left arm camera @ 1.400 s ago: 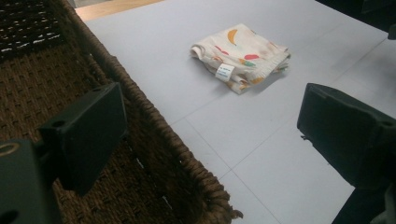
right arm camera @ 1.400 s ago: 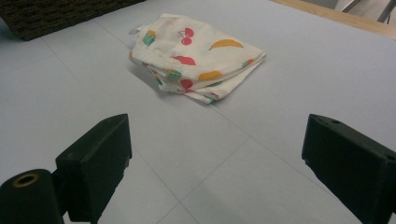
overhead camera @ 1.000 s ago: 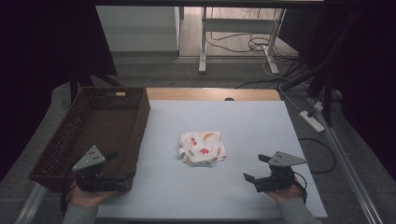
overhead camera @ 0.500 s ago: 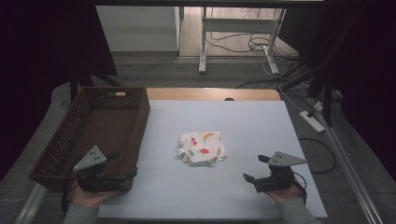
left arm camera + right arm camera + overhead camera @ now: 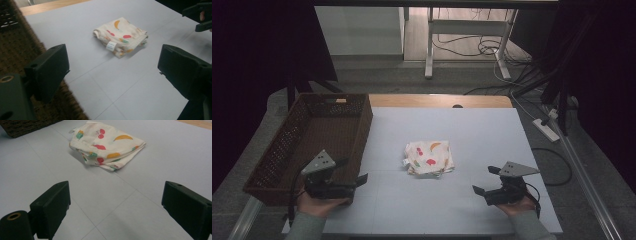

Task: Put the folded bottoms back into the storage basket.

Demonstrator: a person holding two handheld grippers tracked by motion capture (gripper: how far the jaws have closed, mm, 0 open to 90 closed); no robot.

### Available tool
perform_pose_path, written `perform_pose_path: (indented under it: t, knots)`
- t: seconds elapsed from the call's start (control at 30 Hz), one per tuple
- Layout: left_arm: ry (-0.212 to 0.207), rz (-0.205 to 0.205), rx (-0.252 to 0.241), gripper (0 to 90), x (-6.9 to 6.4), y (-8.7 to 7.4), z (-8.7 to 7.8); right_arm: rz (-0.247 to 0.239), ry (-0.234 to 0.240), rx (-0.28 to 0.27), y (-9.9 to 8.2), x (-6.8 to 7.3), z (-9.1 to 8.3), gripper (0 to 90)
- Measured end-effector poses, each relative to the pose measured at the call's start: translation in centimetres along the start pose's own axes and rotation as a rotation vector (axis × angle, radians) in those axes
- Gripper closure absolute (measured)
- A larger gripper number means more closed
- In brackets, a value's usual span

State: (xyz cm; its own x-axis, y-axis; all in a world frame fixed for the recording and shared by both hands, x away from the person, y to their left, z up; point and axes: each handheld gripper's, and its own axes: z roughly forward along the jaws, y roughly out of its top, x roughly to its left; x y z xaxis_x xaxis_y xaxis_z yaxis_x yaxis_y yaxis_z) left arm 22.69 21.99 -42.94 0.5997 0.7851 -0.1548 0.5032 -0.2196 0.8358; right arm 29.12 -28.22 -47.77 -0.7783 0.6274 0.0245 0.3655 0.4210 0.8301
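A folded cream cloth with fruit prints lies in the middle of the pale table. My left gripper is held low at the front left, beside the near corner of the wicker basket, open and empty. Between its jaws, the left gripper view shows the cloth well ahead, with the gripper apart from it. My right gripper is at the front right, also open and empty. Its own view has the cloth lying ahead of the gripper, untouched.
The brown wicker basket runs along the table's left side, and its corner also shows in the right gripper view. A wooden strip borders the far edge. Cables and a power strip lie on the floor at the right.
Both hands have edged slightly inward, the left gripper a little forward and right, the right one a little left. The cloth has not moved.
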Motion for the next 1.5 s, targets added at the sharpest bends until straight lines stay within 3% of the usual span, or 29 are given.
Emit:
perform_pose_path:
  t: [0.4, 1.5]
  knots:
    - [-0.055, 0.052, 0.035, 9.8, -1.8, 2.3, 2.9, 0.006, -0.007, 0.012, -0.2, 0.1, 0.0, 8.9]
    - [-0.095, 0.044, 0.056, 10.3, -2.1, 5.2, 6.2, 0.012, -0.012, 0.034, -0.6, 0.3, 0.1, 9.0]
